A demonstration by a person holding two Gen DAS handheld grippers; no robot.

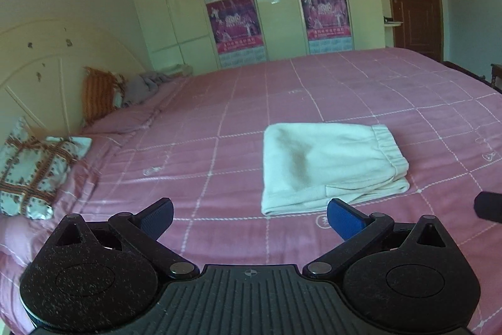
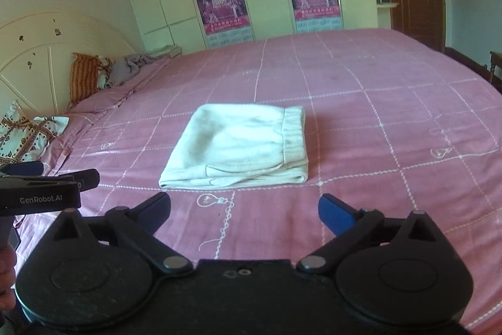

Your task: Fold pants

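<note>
One pair of cream pants (image 1: 329, 168) lies folded into a neat, thick square near the middle of the pink bed (image 1: 219, 102), with the stretchy waistband on its right side and a smooth fold on its left. Going from left to right, the headboard and some pillows (image 1: 34, 168) sit far off at the left edge of the bed, well apart from the pants. Next comes the left hand-held gripper (image 1: 249, 220), with its jaws spread wide and nothing in them, hanging just short of the near edge of the pants. The right hand-held gripper (image 2: 244, 215) is beside it, jaws also spread wide and empty. The pants look soft, light and floppy, not slippery, and nothing about them can break. They would sag and come undone if picked up by one corner. A good place to take hold is likely the near edge, one gripper toward each corner, pinching all the layers together. Lots of bare bed lies all around the pants, so there is plenty of room to move, and the right edge of the bed is far away.
</note>
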